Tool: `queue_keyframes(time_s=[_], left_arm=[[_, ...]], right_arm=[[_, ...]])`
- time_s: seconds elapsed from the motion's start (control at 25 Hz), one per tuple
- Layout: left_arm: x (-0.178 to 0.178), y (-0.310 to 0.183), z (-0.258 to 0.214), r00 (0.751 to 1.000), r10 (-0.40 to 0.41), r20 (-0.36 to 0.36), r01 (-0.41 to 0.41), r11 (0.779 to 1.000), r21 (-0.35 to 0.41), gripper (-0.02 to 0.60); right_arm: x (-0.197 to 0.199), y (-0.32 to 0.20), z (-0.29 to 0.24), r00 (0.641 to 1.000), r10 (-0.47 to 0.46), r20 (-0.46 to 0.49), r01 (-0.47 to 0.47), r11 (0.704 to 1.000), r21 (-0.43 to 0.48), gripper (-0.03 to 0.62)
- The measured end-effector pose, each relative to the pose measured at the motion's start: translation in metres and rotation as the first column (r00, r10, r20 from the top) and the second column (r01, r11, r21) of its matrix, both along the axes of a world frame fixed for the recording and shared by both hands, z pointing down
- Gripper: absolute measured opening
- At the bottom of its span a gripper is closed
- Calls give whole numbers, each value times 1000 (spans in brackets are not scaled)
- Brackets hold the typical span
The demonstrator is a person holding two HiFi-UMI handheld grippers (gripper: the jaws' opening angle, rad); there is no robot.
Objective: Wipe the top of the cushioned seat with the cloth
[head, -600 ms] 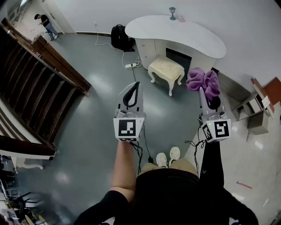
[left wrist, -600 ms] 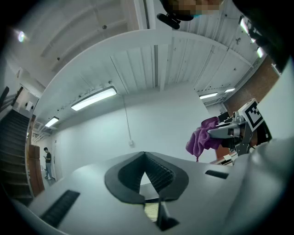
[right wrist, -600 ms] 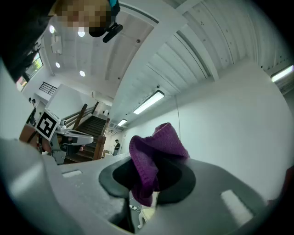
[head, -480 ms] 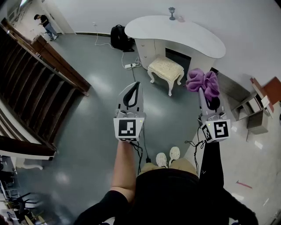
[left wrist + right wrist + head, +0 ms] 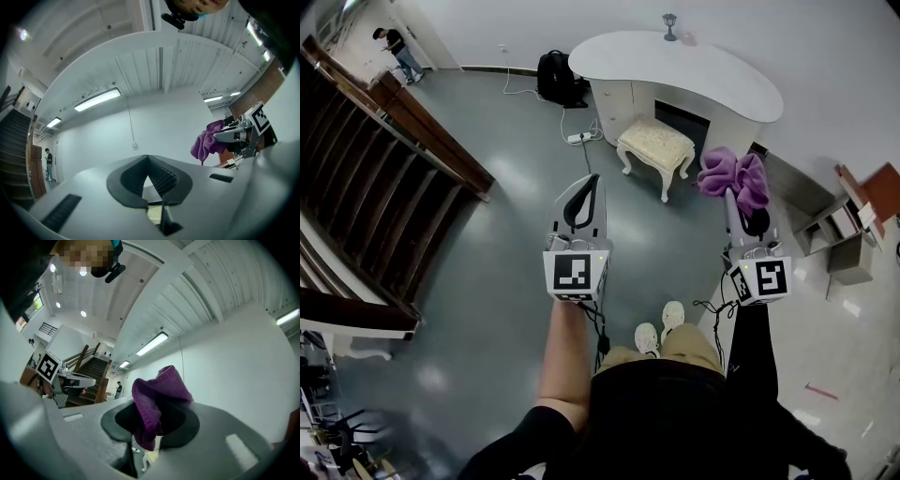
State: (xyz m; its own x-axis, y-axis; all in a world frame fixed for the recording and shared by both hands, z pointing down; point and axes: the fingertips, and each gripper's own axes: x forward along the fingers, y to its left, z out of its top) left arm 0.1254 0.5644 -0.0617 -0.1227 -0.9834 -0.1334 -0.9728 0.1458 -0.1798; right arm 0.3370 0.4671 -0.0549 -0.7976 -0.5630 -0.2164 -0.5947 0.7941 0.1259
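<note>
My right gripper (image 5: 738, 197) is clamped on the purple cloth (image 5: 731, 174), which bunches up over its jaws. My left gripper (image 5: 588, 183) is closed on nothing, its tips meeting. Both hang in the air above the grey floor (image 5: 487, 244), well apart from the cushioned seat (image 5: 655, 142), a cream stool standing ahead, just in front of the curved white counter (image 5: 675, 66).
</note>
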Motion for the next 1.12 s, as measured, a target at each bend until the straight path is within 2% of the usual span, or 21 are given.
queue_keyframes(time_s=[0.24, 0.48, 0.8, 1.12], left_arm=[[-3, -3, 9, 1000, -10, -1, 10, 1000, -11, 5], [-28, -22, 10, 1000, -24, 9, 23, 1000, 2, 6], [-48, -95, 5, 1000, -19, 21, 19, 999, 26, 6], [-62, -174, 19, 1000, 4, 26, -4, 1000, -23, 5]], right_arm=[[-8, -6, 9, 1000, -13, -8, 13, 1000, -4, 78], [-31, -29, 9, 1000, -29, 11, 29, 1000, -7, 77], [-50, -101, 10, 999, -36, 25, 36, 999, 1, 78], [-68, -184, 25, 999, -37, 35, 39, 998, -45, 77]])
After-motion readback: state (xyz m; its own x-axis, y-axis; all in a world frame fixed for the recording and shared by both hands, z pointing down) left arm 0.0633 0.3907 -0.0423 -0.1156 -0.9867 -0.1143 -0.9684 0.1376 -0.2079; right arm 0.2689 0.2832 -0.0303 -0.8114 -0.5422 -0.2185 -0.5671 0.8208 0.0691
